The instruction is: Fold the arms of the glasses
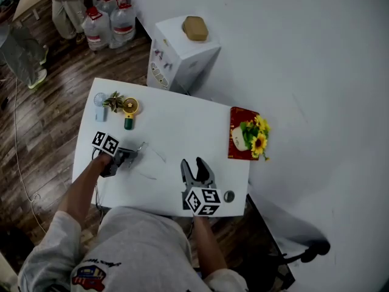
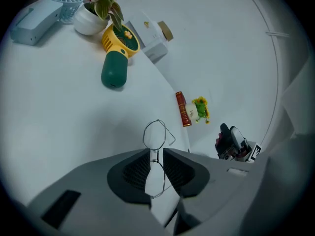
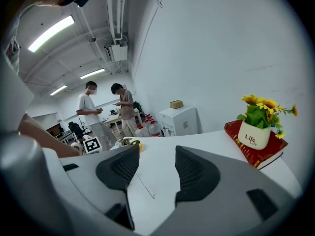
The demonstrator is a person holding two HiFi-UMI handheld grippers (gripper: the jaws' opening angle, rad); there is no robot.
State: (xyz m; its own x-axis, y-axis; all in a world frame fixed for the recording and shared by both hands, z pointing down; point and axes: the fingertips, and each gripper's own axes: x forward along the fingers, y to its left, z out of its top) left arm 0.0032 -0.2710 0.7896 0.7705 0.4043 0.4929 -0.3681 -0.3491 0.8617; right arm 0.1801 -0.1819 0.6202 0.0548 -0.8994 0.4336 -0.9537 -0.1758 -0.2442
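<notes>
Thin wire-rimmed glasses (image 2: 156,134) lie on the white table (image 1: 182,126), near its left front; in the head view the glasses (image 1: 141,146) show as a faint wire shape. My left gripper (image 2: 156,154) reaches over them with its jaws narrowly apart: the bridge sits between the pads with a sliver of gap, one lens beyond the tips and one back between the jaws. From above, the left gripper (image 1: 130,155) rests low on the table. My right gripper (image 1: 198,163) hovers at the front middle, open and empty (image 3: 156,154), a thin wire arm (image 3: 146,187) on the table between its jaws.
A yellow-green hand fan (image 1: 129,111), a pale blue fan (image 2: 42,14) and a small potted plant (image 2: 93,18) stand at the table's far left. A red book with a sunflower pot (image 1: 243,140) lies at the right edge. A white cabinet (image 1: 179,53), water bottles (image 1: 109,20) and two people (image 3: 91,114) are beyond.
</notes>
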